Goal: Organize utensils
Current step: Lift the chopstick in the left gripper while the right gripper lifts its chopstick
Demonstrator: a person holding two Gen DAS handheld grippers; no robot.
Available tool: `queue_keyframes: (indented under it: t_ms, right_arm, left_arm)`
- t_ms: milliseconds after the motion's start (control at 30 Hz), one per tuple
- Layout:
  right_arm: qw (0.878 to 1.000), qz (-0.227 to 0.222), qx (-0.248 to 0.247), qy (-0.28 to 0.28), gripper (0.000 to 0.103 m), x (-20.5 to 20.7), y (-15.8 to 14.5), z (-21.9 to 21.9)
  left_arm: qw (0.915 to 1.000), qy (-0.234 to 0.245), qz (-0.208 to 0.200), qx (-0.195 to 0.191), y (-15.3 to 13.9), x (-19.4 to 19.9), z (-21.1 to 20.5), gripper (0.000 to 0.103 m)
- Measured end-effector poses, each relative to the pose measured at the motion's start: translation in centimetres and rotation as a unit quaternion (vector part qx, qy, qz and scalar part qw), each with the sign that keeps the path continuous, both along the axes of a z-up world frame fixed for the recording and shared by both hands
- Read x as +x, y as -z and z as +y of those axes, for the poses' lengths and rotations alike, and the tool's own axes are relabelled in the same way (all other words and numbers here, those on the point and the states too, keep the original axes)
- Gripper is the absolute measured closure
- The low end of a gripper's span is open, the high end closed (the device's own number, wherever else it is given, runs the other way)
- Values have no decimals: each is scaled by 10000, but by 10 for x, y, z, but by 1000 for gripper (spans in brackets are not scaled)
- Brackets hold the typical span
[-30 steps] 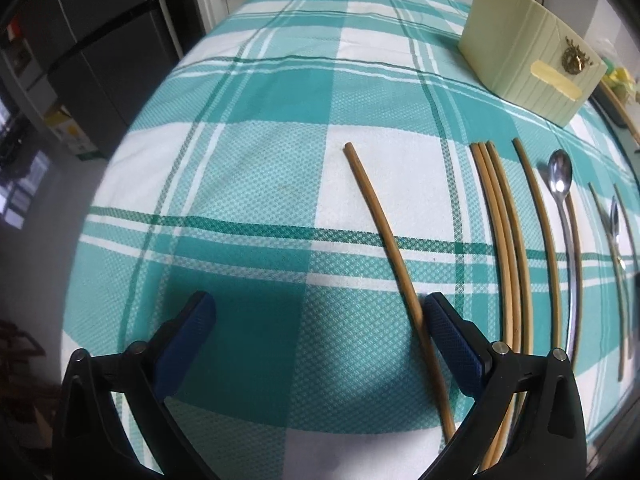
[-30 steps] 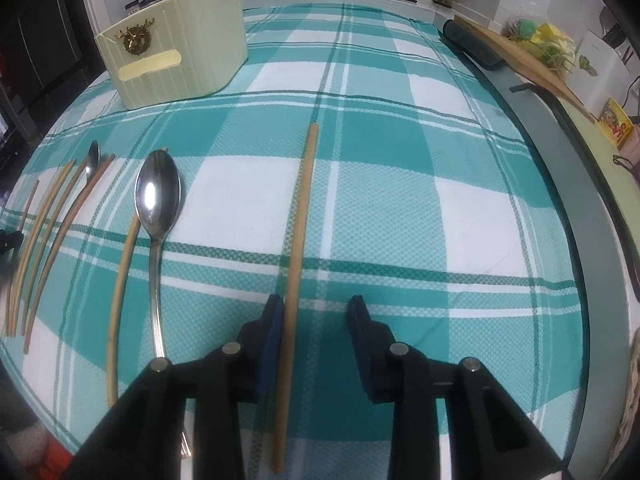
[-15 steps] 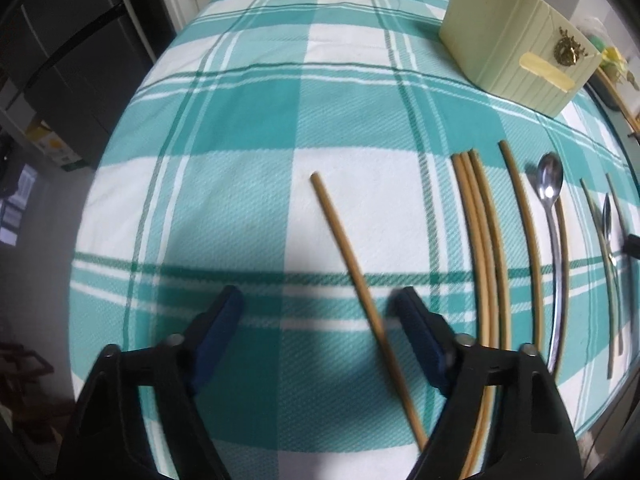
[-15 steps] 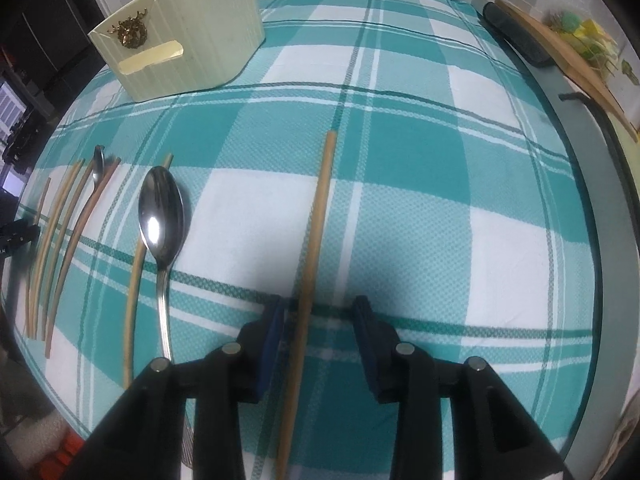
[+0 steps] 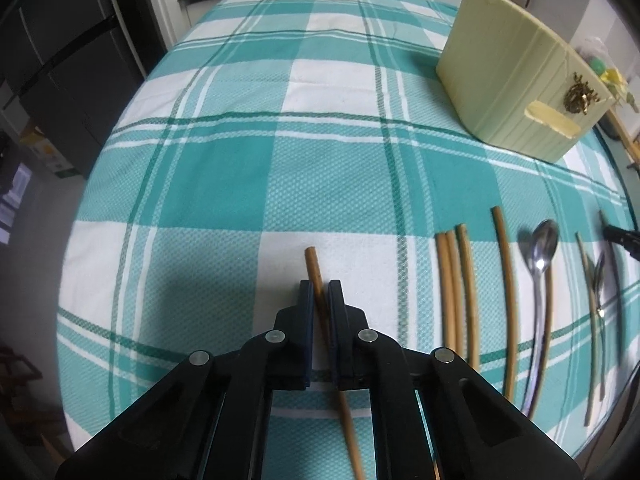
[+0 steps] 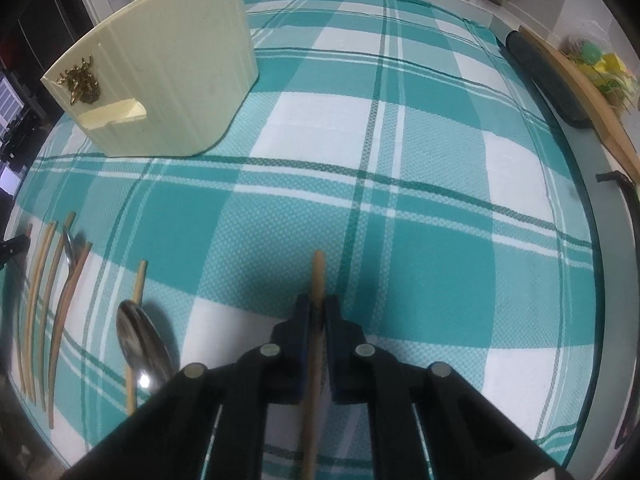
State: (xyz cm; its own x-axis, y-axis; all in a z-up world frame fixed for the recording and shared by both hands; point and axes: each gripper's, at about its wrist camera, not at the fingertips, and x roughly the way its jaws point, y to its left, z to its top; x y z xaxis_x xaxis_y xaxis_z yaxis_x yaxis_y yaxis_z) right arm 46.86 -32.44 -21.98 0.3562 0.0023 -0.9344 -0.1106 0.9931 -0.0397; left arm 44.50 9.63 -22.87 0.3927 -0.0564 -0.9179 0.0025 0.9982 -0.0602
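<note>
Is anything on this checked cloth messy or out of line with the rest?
Mostly tidy. The odd spot is near the small spoon at the row's right end: it and the thin sticks beside it cross and overlap, while the other chopsticks lie side by side. Nothing looks spilled or broken.

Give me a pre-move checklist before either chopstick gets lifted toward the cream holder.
1. Left gripper shut on its chopstick: ok, pads press both sides.
2. Right gripper shut on the other chopstick: ok, stick clamped between the pads.
3. Grip position: not ok for balance; each stick is held near its far end, with most of its length trailing back under the gripper.
4. Path to the cream holder: ok, only bare checked cloth lies between.
5. Neighbouring utensils: ok, the three bundled chopsticks and the spoon lie apart from the left grip.
6. Holder's opening: cannot tell, only its outer wall shows.
</note>
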Motion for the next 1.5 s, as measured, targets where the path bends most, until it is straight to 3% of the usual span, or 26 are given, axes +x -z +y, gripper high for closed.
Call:
queue_keyframes:
  t_ms: [133, 267, 433, 667, 900, 1033, 1133, 1200, 1267, 1500]
  right_arm:
    - [9987, -274, 388, 175, 96, -7, -14, -6]
    - [9947, -782, 667, 94, 96, -30, -51, -3]
    - [9842, -1493, 949, -104, 96, -66, -109, 6]
    - [9652, -2356, 1083, -325, 96, -98, -171, 23]
    - [9416, -3186, 990, -447, 96, -92, -230, 47]
    - [9269, -3592, 960, -509, 96, -62, -270, 62]
    - [9201, -3779, 901, -504, 96, -32, -286, 73]
    - [9194, -3811, 845, -481, 96, -10, -288, 80]
    - [9238, -3712, 807, -487, 96, 15, -282, 87]
    - [9592, -2657, 907, -320, 96, 91, -223, 94]
  left_arm:
    - [9985, 51, -478, -267, -35, -19, 1, 100]
    - [9927, 199, -1074, -503, -87, -40, 2, 100]
    - [9802, 431, -1772, -768, -148, -60, -1, 100]
    - [9643, 620, -2361, -1027, -203, -79, -11, 100]
    - [9450, 710, -2899, -1337, -269, -51, -25, 100]
    - [9318, 759, -3290, -1330, -308, -17, -42, 100]
    - [9264, 756, -3485, -1204, -323, 12, -59, 100]
    - [9281, 755, -3454, -1170, -322, 32, -71, 100]
    - [9354, 745, -3246, -1188, -311, 56, -82, 100]
    - [9649, 694, -2346, -960, -239, 123, -111, 100]
